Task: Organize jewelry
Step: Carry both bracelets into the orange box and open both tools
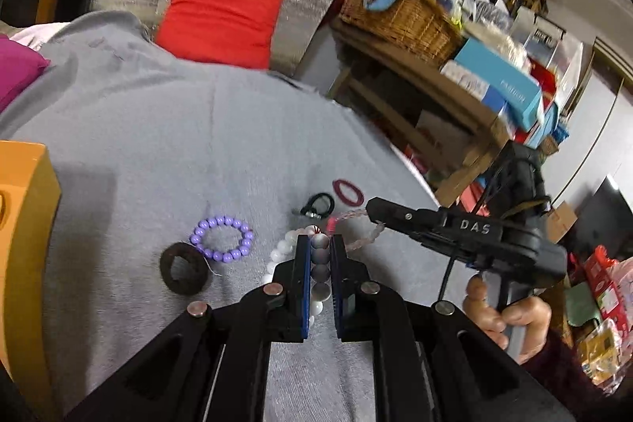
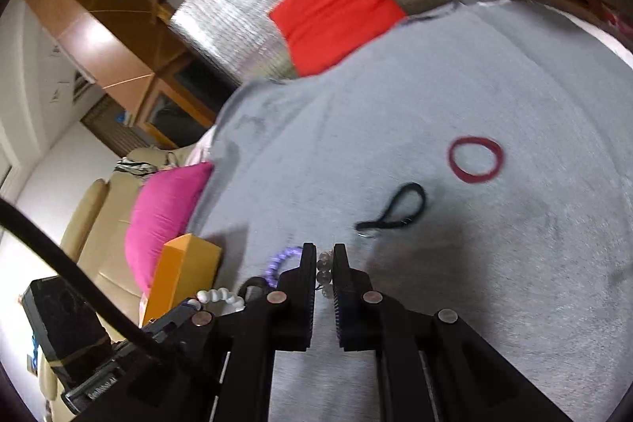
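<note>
Left gripper (image 1: 320, 244), nearest in its own view, clamps a white bead bracelet (image 1: 280, 256) between narrow jaws; four beads show in the gap, and the rest of the loop hangs to the left. Right gripper (image 2: 324, 256) likewise pinches a clear bead bracelet (image 2: 323, 275), three beads visible between its pads. A hand (image 1: 510, 319) grips the right tool's handle, fingers curled, and both tools point downward over the grey cloth (image 1: 158, 129). Beyond lie one purple bead bracelet (image 1: 223, 238), one dark brown scrunchie (image 1: 184, 271), one black hair tie (image 2: 399, 210) and one maroon hair tie (image 2: 474, 159), all well apart. One orange box (image 2: 186, 275) stands at the cloth's edge, with two cushions farther off, one red (image 2: 336, 10) and one pink (image 2: 166, 212).
</note>
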